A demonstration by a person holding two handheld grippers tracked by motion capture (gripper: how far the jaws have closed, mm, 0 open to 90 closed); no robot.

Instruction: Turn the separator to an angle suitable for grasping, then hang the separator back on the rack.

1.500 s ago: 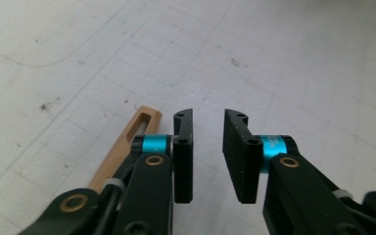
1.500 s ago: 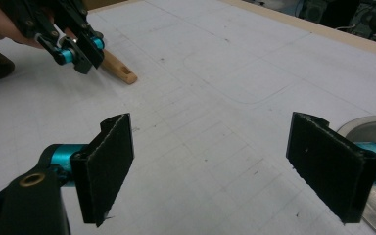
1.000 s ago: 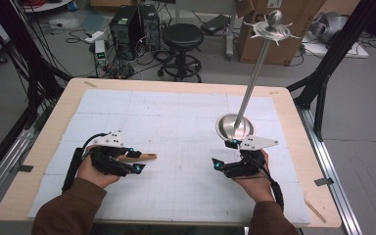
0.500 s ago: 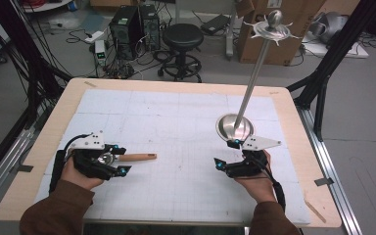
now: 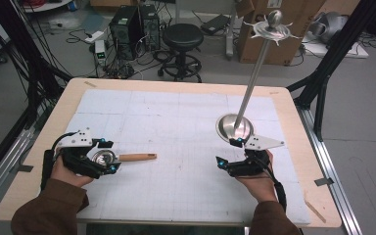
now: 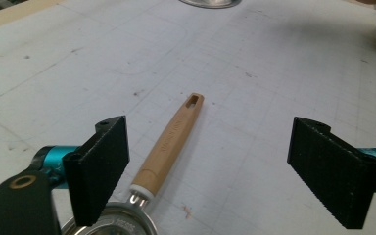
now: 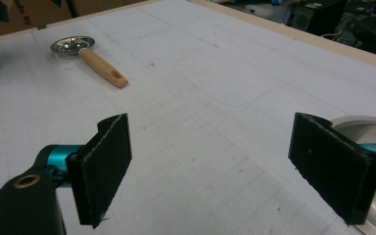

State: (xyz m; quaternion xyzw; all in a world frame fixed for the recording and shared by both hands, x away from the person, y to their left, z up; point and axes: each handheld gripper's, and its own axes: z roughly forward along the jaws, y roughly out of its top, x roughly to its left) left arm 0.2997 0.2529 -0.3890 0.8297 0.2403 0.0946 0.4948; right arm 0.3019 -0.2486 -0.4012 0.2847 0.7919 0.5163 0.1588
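Left gripper astride wooden-handled steel strainer

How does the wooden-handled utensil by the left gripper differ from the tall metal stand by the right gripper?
The utensil lies flat on the mat; the metal stand rises upright from its round base. The utensil has a pale wooden handle with a slot at its end and a small metal bowl; the stand is metal throughout, a thin pole topped by a spiked disc and a ball. The utensil is far smaller than the stand. Both have shiny round metal parts resting on the mat, and both lie ungripped.
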